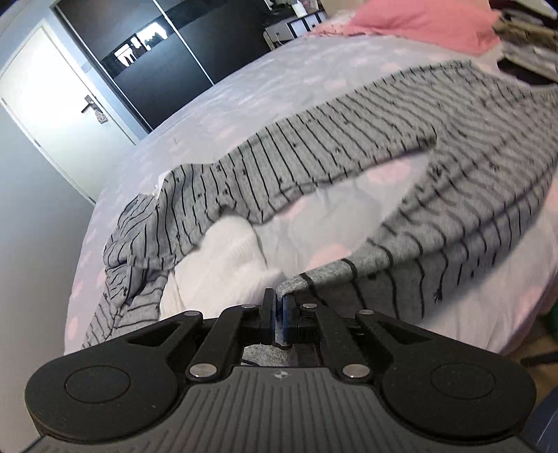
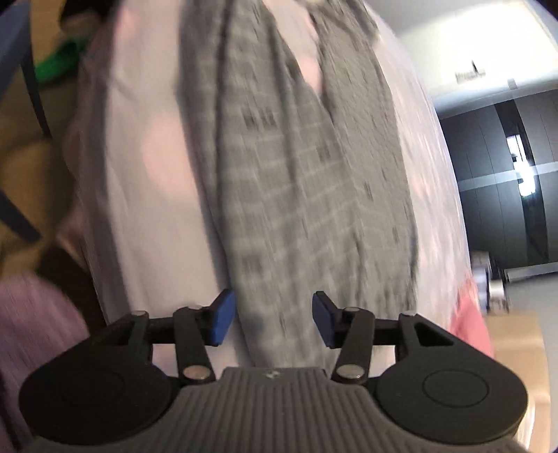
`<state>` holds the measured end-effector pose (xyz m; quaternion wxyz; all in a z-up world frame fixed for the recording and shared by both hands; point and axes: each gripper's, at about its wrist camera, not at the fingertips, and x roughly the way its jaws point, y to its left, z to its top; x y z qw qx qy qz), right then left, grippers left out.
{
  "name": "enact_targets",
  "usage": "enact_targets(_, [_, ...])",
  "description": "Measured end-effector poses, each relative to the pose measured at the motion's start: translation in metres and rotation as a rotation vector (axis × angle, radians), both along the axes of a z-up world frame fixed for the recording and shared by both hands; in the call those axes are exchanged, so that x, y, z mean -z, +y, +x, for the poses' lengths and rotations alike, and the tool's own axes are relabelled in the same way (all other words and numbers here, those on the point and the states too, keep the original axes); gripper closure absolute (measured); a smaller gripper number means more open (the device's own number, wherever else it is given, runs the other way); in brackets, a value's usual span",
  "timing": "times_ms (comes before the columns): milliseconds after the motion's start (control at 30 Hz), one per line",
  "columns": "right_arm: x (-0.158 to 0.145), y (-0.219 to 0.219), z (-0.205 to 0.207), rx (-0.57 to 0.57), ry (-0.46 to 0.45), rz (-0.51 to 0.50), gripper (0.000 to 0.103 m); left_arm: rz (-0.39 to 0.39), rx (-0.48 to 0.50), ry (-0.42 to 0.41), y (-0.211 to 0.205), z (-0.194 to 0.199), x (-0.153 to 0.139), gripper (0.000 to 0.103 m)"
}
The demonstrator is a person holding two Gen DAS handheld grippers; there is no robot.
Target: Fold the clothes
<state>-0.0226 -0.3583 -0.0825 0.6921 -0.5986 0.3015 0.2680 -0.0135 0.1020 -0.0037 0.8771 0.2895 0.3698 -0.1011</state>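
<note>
A grey pair of striped trousers (image 1: 348, 167) lies spread across the bed, both legs stretching away from the waist at the right. My left gripper (image 1: 278, 306) is shut on the plain grey cuff (image 1: 324, 275) of the nearer leg, which is lifted off the sheet. A second striped grey garment (image 1: 139, 237) lies crumpled at the left, partly on a white garment (image 1: 223, 261). In the blurred right wrist view the same trousers (image 2: 296, 174) run away from my right gripper (image 2: 273, 319), which is open above the cloth, its blue pads (image 2: 223, 317) apart and pressing nothing.
The bed (image 1: 279, 87) has a pale sheet with pink dots. A pink garment (image 1: 436, 21) lies at its far end beside piled clothes (image 1: 530, 38). A white door (image 1: 52, 97) and dark wardrobe (image 1: 157, 52) stand beyond. A cardboard box (image 2: 516, 348) sits at the right.
</note>
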Motion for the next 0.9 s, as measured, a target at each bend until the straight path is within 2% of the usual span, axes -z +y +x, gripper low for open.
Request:
enact_targets(100, [0.009, -0.037, 0.005, 0.088, -0.002, -0.083, 0.051, -0.011, -0.003, -0.009, -0.003, 0.006, -0.005, 0.101])
enact_targets(167, [0.018, -0.051, 0.006, 0.106, -0.005, -0.109, 0.052, -0.014, -0.009, -0.009, -0.004, 0.008, -0.007, 0.101])
enact_targets(300, [0.033, -0.051, 0.007, 0.048, -0.027, -0.140, 0.052, -0.027, -0.033, -0.005, -0.003, 0.012, -0.010, 0.101])
enact_targets(333, [0.036, -0.050, 0.009, 0.034, -0.028, -0.148, 0.055, -0.031, -0.039, -0.005, -0.003, 0.012, -0.011, 0.101])
enact_targets(367, [0.038, -0.048, 0.011, 0.029, -0.024, -0.153, 0.081, -0.036, -0.047, -0.008, -0.001, 0.011, -0.013, 0.101])
enact_targets(400, [0.033, -0.047, 0.016, 0.052, -0.012, -0.141, 0.098, -0.041, -0.055, -0.010, 0.000, 0.010, -0.015, 0.101])
enact_targets(533, [-0.002, -0.051, 0.027, 0.182, -0.042, 0.040, 0.100, -0.067, -0.100, -0.046, 0.008, 0.010, -0.025, 0.101])
enact_targets(733, [-0.057, -0.053, 0.046, 0.338, -0.218, 0.317, 0.101, -0.118, -0.174, -0.126, 0.030, 0.030, -0.066, 0.102])
enact_targets(800, [-0.071, -0.047, 0.055, 0.346, -0.265, 0.354, 0.101, -0.106, -0.183, -0.167, 0.033, 0.042, -0.084, 0.102])
enact_targets(900, [-0.089, -0.038, 0.077, 0.357, -0.286, 0.392, 0.101, -0.065, -0.183, -0.211, 0.034, 0.067, -0.105, 0.102])
